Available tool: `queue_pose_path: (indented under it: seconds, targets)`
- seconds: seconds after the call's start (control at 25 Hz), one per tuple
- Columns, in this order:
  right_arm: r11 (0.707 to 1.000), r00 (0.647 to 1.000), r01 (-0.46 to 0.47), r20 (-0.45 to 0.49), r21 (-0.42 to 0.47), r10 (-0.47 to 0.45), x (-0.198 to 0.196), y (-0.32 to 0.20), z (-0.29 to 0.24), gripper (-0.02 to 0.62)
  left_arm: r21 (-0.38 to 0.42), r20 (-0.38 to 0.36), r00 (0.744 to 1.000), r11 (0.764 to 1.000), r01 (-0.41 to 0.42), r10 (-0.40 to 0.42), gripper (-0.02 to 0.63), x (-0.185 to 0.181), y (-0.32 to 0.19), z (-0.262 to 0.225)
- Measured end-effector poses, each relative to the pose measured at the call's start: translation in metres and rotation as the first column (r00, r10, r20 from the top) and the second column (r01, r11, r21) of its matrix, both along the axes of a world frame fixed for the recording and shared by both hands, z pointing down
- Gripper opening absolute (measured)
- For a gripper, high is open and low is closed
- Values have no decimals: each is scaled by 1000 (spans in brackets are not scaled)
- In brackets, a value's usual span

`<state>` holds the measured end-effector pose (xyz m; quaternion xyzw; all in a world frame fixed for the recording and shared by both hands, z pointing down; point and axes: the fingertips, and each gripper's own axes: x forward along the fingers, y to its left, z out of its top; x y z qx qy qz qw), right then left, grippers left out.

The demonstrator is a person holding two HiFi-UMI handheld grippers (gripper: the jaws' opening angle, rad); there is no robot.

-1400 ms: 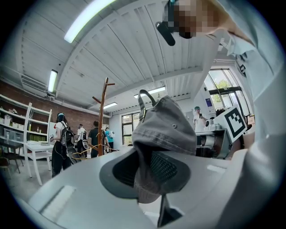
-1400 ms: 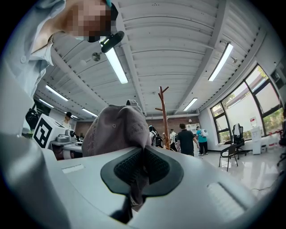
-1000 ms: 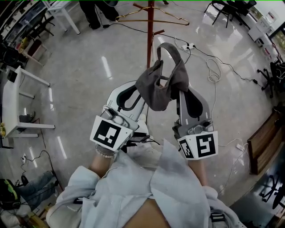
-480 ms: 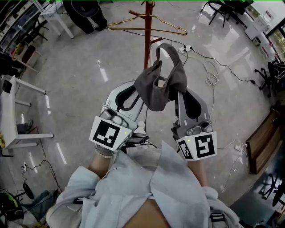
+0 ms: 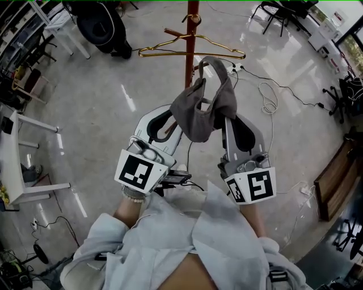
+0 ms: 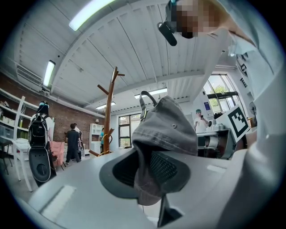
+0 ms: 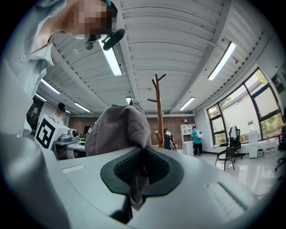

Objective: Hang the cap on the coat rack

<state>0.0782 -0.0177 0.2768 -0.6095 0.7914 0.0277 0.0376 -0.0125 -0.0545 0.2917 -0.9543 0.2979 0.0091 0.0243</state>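
A grey cap (image 5: pixel 205 107) hangs between my two grippers, held up in front of the wooden coat rack (image 5: pixel 193 39). My left gripper (image 5: pixel 180 116) is shut on the cap's left side, and the cap (image 6: pixel 163 134) fills the gap between its jaws. My right gripper (image 5: pixel 226 116) is shut on the cap's right side, with cloth (image 7: pixel 127 129) pinched in its dark pads. The rack's pole with short pegs (image 6: pixel 108 112) stands beyond the cap, a little to the left in the left gripper view and just right of the cap (image 7: pixel 157 107) in the right gripper view.
A gold wire hanger (image 5: pixel 190 51) hangs on the rack. Cables (image 5: pixel 269 93) trail over the glossy floor at the right. White tables (image 5: pixel 22 158) stand at the left, office chairs (image 5: pixel 286 11) at the far right. People (image 6: pixel 73 143) stand in the background, and a golf bag (image 6: pixel 39 152) stands at the left.
The head view has shifted so the rack and hanger sit lower and closer in the frame. Both grippers keep their hold on the cap, in nearly the same pose.
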Motion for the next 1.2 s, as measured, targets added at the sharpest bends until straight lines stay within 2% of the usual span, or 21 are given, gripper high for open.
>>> queue_pose_path:
  seconds: [0.28, 0.68, 0.8, 0.92, 1.08, 1.2]
  targets:
    - [1000, 1000, -12, -6, 9, 12, -9, -33, -2, 12, 46, -49, 999, 999, 0, 2, 73, -10, -38, -6]
    - [999, 999, -43, -17, -2, 43, -18, -65, -1, 12, 20, -41, 999, 1000, -23, 24, 74, -16, -73, -1]
    - [999, 999, -50, -21, -13, 50, -18, -67, 1, 12, 8, -47, 998, 999, -35, 36, 73, -15, -75, 1]
    - [998, 998, -55, -22, -16, 55, -19, -68, 2, 12, -26, -23, 999, 999, -44, 44, 73, -15, -74, 5]
    - [998, 998, -61, -26, -21, 60, -20, -71, 5, 12, -12, -42, 998, 999, -42, 42, 73, -17, -78, 6]
    - [998, 998, -62, -23, -26, 62, -19, -72, 7, 12, -33, -23, 999, 998, -46, 46, 73, -16, -78, 9]
